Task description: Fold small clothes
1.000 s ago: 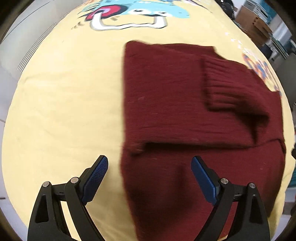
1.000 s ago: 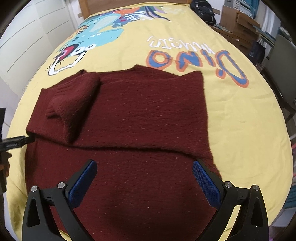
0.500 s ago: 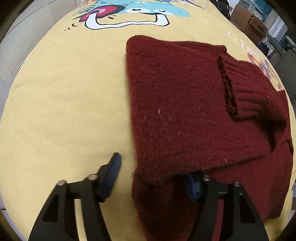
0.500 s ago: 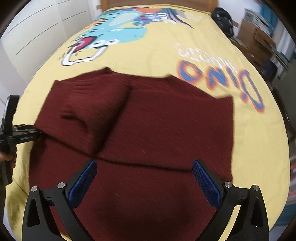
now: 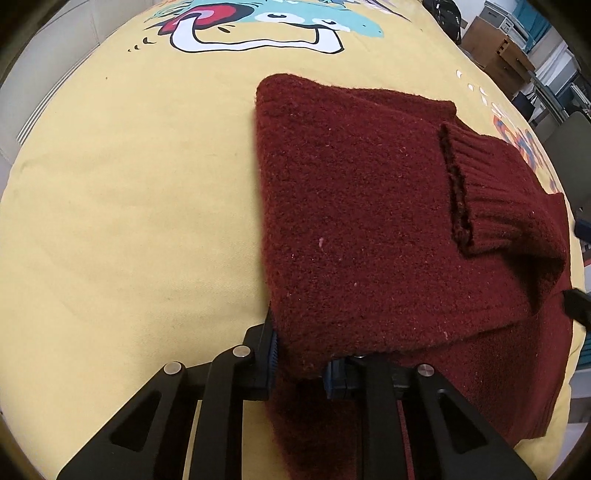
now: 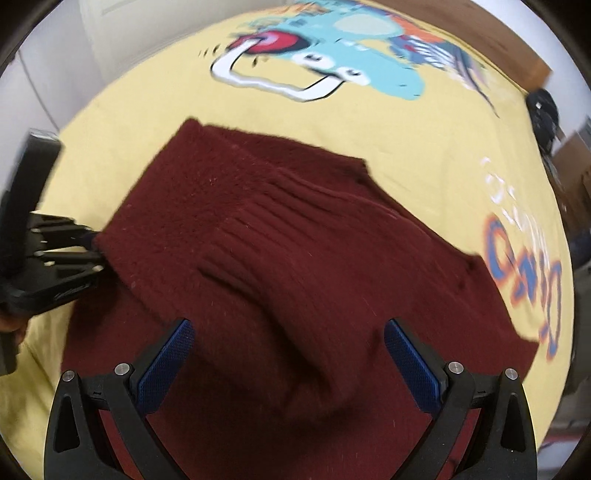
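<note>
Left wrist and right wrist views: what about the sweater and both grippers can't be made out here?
- Left wrist view: the left gripper fingertips are buried under the sweater corner.
- Same view: the sweater's near hem is cut off by the bottom edge.
- Right wrist view: motion blur smears the knit and the yellow cover print.
- The open right gripper: contact with the sweater is unclear.

The left wrist camera is sitting low and close behind the left hand-held gripper [image 5: 300,360], looking across the bed [image 5: 122,206] along the near corner of the maroon sweater [image 5: 369,229]. The right wrist camera is hanging higher above the right hand-held gripper [image 6: 288,363], looking down over the same sweater [image 6: 295,266]. Both are taking in the sweater and the dinosaur print [image 5: 266,22], and the right view is catching the left hand-held gripper [image 6: 94,254] at its left edge.
</note>
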Demonstrator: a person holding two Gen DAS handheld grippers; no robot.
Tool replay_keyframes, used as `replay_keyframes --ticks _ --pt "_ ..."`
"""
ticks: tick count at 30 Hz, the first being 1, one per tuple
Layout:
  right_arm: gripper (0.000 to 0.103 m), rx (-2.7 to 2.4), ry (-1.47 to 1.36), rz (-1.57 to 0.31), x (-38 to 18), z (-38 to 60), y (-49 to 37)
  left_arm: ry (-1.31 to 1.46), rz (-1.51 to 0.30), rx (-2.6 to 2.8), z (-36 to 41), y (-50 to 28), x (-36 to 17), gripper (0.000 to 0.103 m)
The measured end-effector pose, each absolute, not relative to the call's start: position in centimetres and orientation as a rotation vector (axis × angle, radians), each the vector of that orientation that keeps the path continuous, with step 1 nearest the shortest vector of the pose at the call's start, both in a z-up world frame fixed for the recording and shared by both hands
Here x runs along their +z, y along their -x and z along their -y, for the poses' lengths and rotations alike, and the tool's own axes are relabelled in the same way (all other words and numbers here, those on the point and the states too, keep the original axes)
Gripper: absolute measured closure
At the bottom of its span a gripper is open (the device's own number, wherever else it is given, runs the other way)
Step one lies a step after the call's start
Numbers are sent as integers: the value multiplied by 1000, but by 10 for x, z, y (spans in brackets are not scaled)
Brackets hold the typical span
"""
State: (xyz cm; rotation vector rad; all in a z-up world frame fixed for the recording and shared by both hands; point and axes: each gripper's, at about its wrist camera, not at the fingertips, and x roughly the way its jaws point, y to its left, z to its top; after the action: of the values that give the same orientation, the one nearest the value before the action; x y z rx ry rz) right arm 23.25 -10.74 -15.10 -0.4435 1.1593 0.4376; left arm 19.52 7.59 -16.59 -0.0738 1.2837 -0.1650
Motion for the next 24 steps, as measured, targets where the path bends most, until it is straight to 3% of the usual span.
replay_keyframes --ticks 5,7,8,10,11,12,24 --pt "5 432 507 -1218 -179 88 -250 58 -1288 -169 -74 -195 -168 86" --pt "24 391 546 -1217 -186 87 -251 61 -1292 -170 -74 -196 -168 86" --pt "42 385 553 -1212 -187 87 -251 63 -1293 -171 -74 -196 -169 86" --pt "57 384 545 -1197 -185 91 -249 66 -1296 -173 -73 -198 -170 85" --pt "74 385 532 -1181 -180 96 -249 66 -1296 -173 -73 -198 -170 85" --pt "80 376 527 -1162 -175 101 -248 66 -1295 -174 -73 -198 -171 85" --pt "84 335 86 -1096 -123 214 -239 26 -1302 -171 -68 -201 -172 84"
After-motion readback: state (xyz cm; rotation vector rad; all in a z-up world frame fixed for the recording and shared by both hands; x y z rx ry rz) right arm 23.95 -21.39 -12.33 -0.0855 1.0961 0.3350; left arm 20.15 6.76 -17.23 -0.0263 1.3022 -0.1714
